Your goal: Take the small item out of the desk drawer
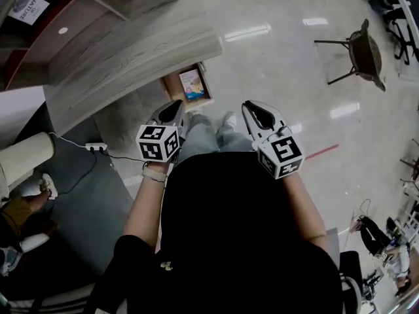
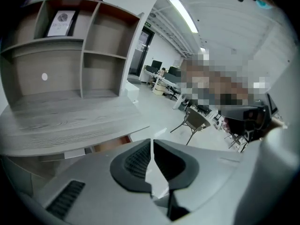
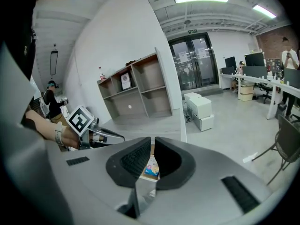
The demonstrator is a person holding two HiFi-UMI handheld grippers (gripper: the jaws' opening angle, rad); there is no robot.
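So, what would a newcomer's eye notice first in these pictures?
The left gripper and the right gripper stand side by side in the middle of the head view, fingers together and empty. Just beyond them, an open drawer under the grey desk holds a colourful small item.

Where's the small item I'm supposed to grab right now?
In the head view, the colourful item lies in the open drawer under the desk edge, just ahead of the left tool.
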